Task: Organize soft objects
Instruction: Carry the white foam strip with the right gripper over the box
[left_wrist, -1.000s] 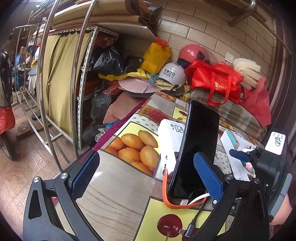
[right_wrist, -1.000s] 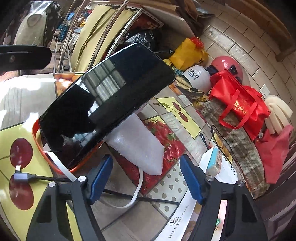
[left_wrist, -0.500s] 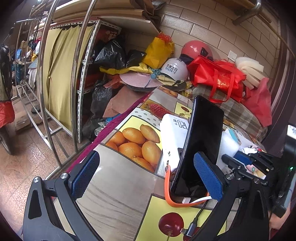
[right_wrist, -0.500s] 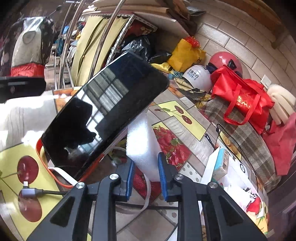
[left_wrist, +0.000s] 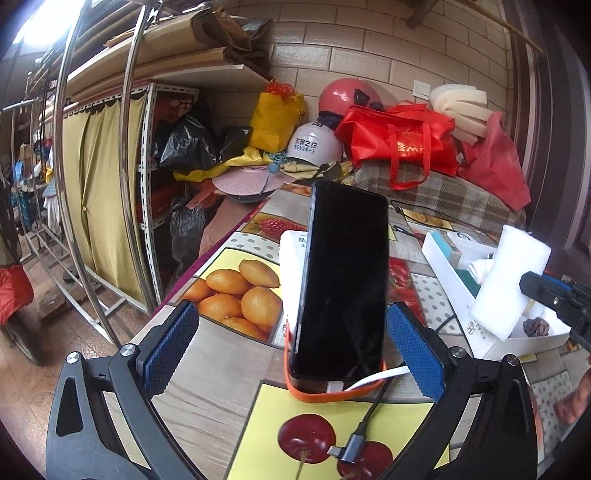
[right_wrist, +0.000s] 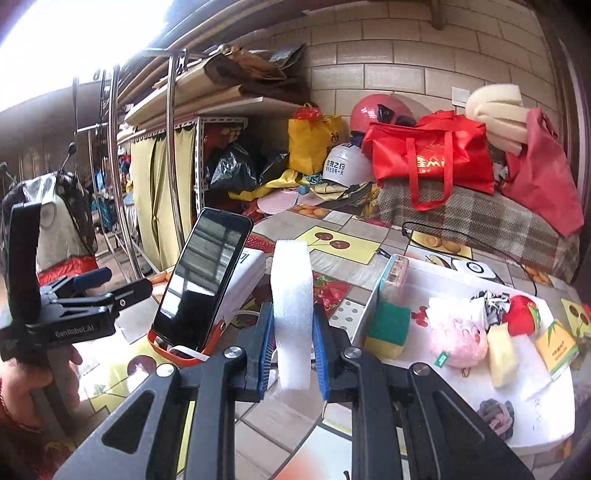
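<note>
While right tool (right_wrist: 293, 347) clamps foam strip (right_wrist: 291, 306), hiding its base, left tool (left_wrist: 293, 349) gapes empty.

Foam (right_wrist: 291, 314) looks white, matt, finely grainy. Phone (left_wrist: 343, 280) at 12 o'clock: glossy black glass. Tablecloth (left_wrist: 207, 413): smooth, slightly shiny printed plastic. Bag (right_wrist: 428, 155) at 1 o'clock: red sheeny cloth.

White foam strip (right_wrist: 291, 314), blue-padded jaws, black phone (left_wrist: 343, 280), fruit-patterned tablecloth (left_wrist: 236, 291), red bag (right_wrist: 428, 155).
</note>
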